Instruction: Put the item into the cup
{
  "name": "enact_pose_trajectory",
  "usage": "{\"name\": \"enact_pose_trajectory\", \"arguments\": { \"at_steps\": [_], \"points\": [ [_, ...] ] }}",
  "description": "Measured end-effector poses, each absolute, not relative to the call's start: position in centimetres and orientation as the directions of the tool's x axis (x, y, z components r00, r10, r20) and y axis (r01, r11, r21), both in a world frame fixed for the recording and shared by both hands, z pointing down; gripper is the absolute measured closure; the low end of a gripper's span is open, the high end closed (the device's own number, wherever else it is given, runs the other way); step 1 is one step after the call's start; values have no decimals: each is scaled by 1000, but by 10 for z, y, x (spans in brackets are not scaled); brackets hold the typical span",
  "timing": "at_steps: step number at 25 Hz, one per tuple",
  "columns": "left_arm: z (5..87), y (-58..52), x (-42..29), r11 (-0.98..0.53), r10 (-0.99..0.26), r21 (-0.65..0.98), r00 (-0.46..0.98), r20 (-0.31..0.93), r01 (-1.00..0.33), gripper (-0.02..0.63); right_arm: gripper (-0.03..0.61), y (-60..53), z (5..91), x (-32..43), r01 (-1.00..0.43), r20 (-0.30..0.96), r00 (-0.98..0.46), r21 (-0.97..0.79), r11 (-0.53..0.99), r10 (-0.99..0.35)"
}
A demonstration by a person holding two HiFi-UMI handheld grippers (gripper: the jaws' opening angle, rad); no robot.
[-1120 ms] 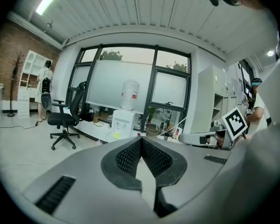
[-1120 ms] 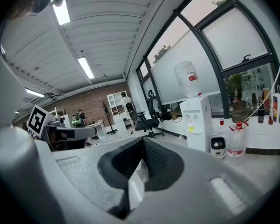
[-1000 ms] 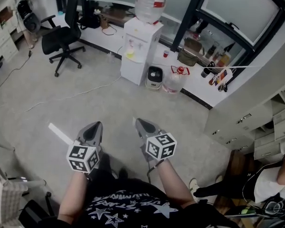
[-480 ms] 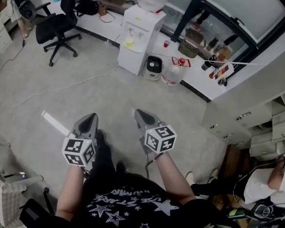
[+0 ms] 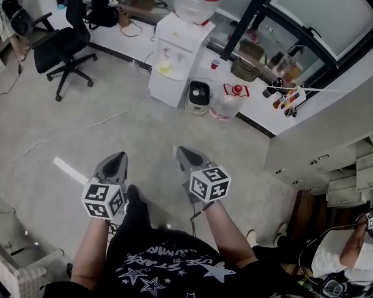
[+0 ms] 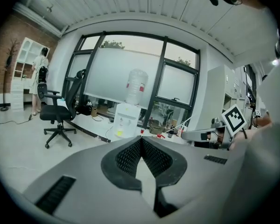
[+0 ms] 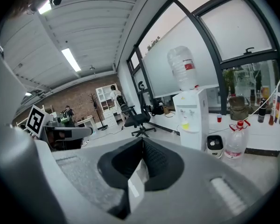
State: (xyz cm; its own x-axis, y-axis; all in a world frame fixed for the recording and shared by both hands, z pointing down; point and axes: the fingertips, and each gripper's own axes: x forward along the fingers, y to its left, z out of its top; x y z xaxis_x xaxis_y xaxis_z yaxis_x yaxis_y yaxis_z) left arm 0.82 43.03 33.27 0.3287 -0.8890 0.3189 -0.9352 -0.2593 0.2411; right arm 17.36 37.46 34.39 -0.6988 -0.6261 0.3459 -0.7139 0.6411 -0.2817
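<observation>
Shift: sliding left in the head view since the earlier frame, office chair (image 5: 59,42); both grippers keeping side by side
Left gripper (image 5: 119,159): pressing jaws together on nothing, hanging well short of water dispenser (image 5: 176,64)
Right gripper (image 5: 180,150): keeping jaws together tip to tip, empty, pointing toward water dispenser
Item: not showing anywhere, so weight, stiffness and hold point staying unjudged
Cup: small red cup (image 5: 216,63) sitting just right of water dispenser; possibly the target

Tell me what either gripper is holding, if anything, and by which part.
Nothing is held: the left gripper and right gripper both have fingers shut together with nothing between them.
</observation>
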Motion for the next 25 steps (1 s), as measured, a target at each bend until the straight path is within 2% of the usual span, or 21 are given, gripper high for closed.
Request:
{"name": "enact_pose_trajectory", "arguments": {
  "at_steps": [8,19,25],
  "points": [
    [340,356,-31,-287,-860,274,373,347,-918,609,577,294,341,142,-768,371,-640,-300,566,-673],
    [344,281,-108,-283,-859,325,389,333,-902,609,577,214,342,67,-795,399,-605,-273,541,-689],
    [346,252,-122,-336,-832,320,438,340,-886,609,577,186,342,44,-806,408,-590,-260,531,-697]
  ]
}}
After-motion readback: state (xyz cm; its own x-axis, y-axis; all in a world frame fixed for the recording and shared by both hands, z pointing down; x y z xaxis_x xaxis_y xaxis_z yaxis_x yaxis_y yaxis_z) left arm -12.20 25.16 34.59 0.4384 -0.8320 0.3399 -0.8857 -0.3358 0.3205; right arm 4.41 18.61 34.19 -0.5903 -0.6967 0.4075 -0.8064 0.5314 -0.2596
